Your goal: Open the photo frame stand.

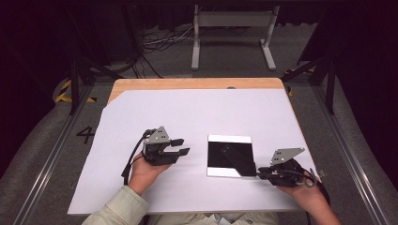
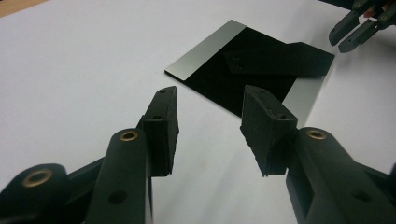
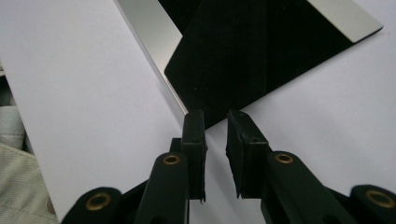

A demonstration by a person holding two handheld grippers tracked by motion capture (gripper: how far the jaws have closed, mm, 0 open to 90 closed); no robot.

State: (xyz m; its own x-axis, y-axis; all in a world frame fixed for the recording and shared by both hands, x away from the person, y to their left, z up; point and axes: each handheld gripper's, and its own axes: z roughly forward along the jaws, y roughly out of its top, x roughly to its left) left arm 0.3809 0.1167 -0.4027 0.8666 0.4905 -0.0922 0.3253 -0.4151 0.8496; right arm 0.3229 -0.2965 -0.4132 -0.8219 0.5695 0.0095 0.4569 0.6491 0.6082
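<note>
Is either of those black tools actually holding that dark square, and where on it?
No. The left tool is open over bare paper; the right tool sits at the black square's corner, unclamped.

The setting is a laboratory recording station. Indicators: a wooden table (image 1: 197, 83) covered with a white sheet (image 1: 187, 117), black curtained surroundings, metal floor rails (image 1: 349, 150), yellow-black hazard tape (image 1: 63, 91), loose cables (image 1: 159, 40), and a grey metal stand (image 1: 232, 33).

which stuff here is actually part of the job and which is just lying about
In the job:
- black square plate with silver edge strips
- right gripper, jaws at the plate's near corner
- left gripper, jaws apart, aimed at the plate

Just there:
- white sheet over the table
- wooden tabletop
- grey metal stand on the floor behind
- floor cables
</note>
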